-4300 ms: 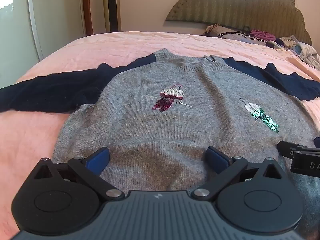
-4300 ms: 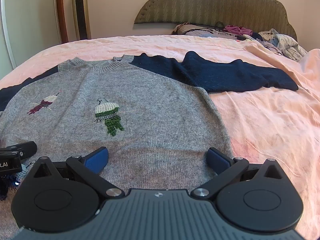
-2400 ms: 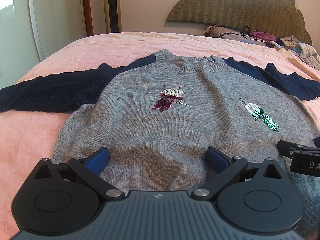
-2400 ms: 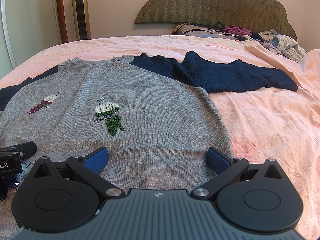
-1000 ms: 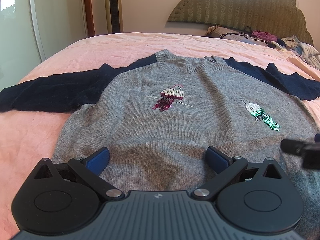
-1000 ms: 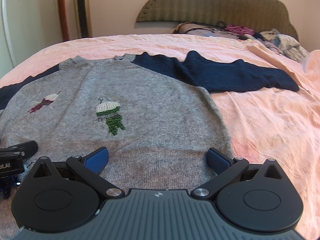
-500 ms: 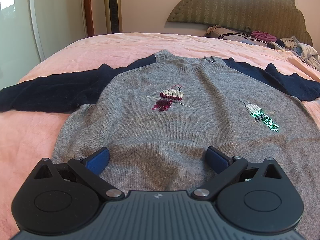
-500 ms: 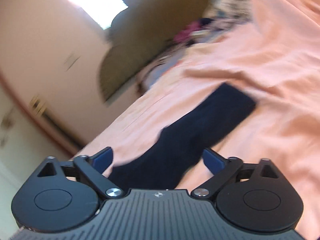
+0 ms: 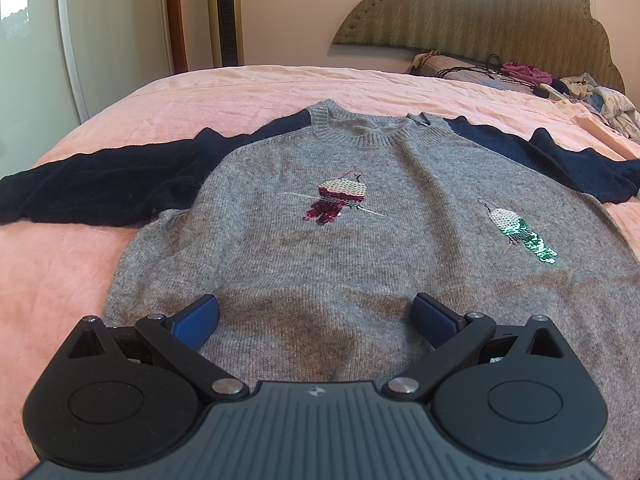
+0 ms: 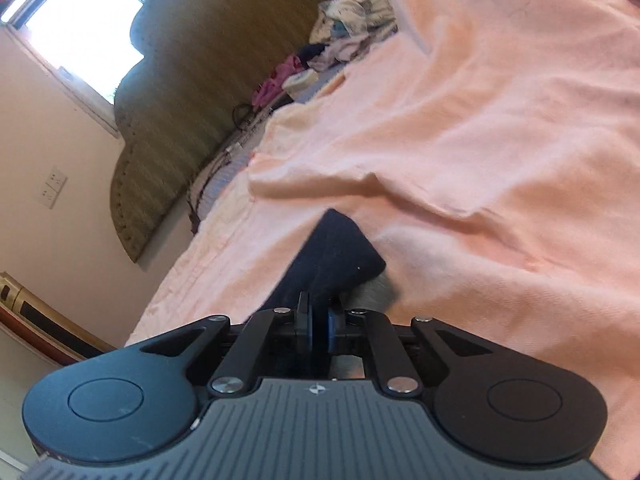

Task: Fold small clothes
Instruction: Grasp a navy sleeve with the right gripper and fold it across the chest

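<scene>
The knitted grey sweater (image 9: 340, 248) lies flat on the pink bedspread (image 9: 248, 92), collar far, navy sleeves spread left-right. The left gripper (image 9: 316, 314) gapes wide, empty, over its hem. The right gripper (image 10: 318, 326) pinches the navy sleeve (image 10: 332, 256).

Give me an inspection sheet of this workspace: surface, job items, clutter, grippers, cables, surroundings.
Surface: pink bedspread, wrinkled on the right side.
Job items: grey sweater lies flat, front up, with two sequin birds; its navy left sleeve is spread out; the right sleeve is pinched near its end.
Clutter: pile of clothes by the headboard.
Grippers: left hand-held gripper open over the sweater's hem; right hand-held gripper shut on the right sleeve.
Cables: a dark cord lies among the pile; what it belongs to is unclear.
Surroundings: tower fan, window, wall socket.
</scene>
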### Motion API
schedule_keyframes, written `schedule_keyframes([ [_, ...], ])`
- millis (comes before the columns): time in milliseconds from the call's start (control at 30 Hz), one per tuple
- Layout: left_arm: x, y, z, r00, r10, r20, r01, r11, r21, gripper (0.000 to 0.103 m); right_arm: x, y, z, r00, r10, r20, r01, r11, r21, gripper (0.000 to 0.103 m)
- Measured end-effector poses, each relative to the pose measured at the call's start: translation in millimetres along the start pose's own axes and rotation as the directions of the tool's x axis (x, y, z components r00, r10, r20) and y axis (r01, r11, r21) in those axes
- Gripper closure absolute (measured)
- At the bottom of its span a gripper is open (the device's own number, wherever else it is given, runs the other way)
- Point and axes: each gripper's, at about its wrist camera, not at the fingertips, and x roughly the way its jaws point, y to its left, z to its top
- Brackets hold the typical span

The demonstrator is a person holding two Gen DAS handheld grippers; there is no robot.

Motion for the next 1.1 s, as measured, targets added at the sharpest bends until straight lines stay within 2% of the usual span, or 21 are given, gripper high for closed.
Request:
schedule_keyframes([
  [100,1,-1,1,1.000,-0.003,0.001,0.003,1.000,-0.004,0.000,-32,45,-6,0.991,0.133,0.004,-0.131,0.985,-0.115,0.089],
  [167,1,-1,1,1.000,-0.004,0.002,0.004,1.000,-0.004,0.000,-44,85,-24,0.963,0.262,-0.059,-0.268,0.949,-0.167,0.089],
  [233,0,-1,0,1.000,-0.004,0.002,0.004,1.000,-0.004,0.000,-48,130,-51,0.917,0.367,-0.157,-0.394,0.896,-0.206,0.089],
  [300,0,-1,0,1.000,-0.004,0.002,0.004,1.000,-0.004,0.000,-43,173,-85,0.850,0.451,-0.272,-0.510,0.833,-0.214,0.089],
  [367,0,-1,0,1.000,-0.005,0.002,0.005,1.000,-0.005,0.000,-32,205,-122,0.785,0.486,-0.383,-0.579,0.796,-0.176,0.085],
  [433,0,1,1,1.000,-0.019,0.006,0.019,1.000,-0.014,0.000,-22,222,-153,0.719,0.504,-0.479,-0.618,0.779,-0.108,0.069],
  [467,-1,4,0,0.999,-0.032,0.011,0.032,0.999,-0.023,0.000,-22,225,-164,0.697,0.509,-0.504,-0.626,0.775,-0.083,0.046],
  [500,-6,13,0,0.996,-0.081,0.039,0.083,0.995,-0.063,0.000,-33,224,-170,0.696,0.522,-0.494,-0.631,0.772,-0.073,0.039],
  [533,-13,19,0,0.989,-0.131,0.071,0.137,0.986,-0.095,0.000,-39,220,-167,0.701,0.535,-0.471,-0.635,0.769,-0.071,0.040],
  [600,-27,33,8,0.959,-0.246,0.142,0.267,0.951,-0.157,0.000,-52,201,-152,0.719,0.547,-0.429,-0.627,0.776,-0.061,0.040],
  [667,-34,48,30,0.909,-0.360,0.209,0.406,0.878,-0.253,0.000,-62,180,-132,0.758,0.526,-0.387,-0.597,0.798,-0.086,0.040],
  [700,-30,55,44,0.888,-0.404,0.221,0.456,0.833,-0.313,0.000,-59,170,-123,0.792,0.492,-0.361,-0.564,0.817,-0.123,0.039],
  [767,0,62,73,0.860,-0.483,0.166,0.503,0.744,-0.440,0.000,-54,152,-104,0.835,0.443,-0.328,-0.508,0.848,-0.148,0.038],
  [800,22,61,85,0.853,-0.509,0.113,0.495,0.722,-0.484,0.000,-52,143,-96,0.847,0.426,-0.317,-0.487,0.861,-0.145,0.036],
  [867,61,53,98,0.880,-0.475,0.002,0.400,0.740,-0.541,0.005,-43,129,-90,0.869,0.388,-0.308,-0.446,0.884,-0.144,0.034],
  [933,91,38,105,0.896,-0.438,-0.075,0.337,0.780,-0.528,0.026,-33,119,-90,0.883,0.347,-0.316,-0.410,0.898,-0.158,0.033],
  [967,100,30,108,0.905,-0.414,-0.098,0.314,0.806,-0.502,0.045,-27,115,-94,0.885,0.331,-0.329,-0.399,0.902,-0.165,0.032],
  [1000,104,21,110,0.922,-0.377,-0.092,0.296,0.838,-0.459,0.053,-24,112,-96,0.884,0.323,-0.338,-0.393,0.905,-0.164,0.031],
  [1033,107,13,113,0.928,-0.357,-0.102,0.284,0.860,-0.424,0.054,-21,108,-99,0.882,0.318,-0.348,-0.390,0.907,-0.159,0.030],
  [1067,112,5,114,0.931,-0.344,-0.118,0.274,0.877,-0.394,0.065,-18,105,-104,0.877,0.319,-0.358,-0.393,0.907,-0.154,0.027],
  [1100,114,0,115,0.938,-0.320,-0.135,0.253,0.895,-0.368,0.097,-16,104,-105,0.874,0.321,-0.365,-0.396,0.906,-0.151,0.023],
])
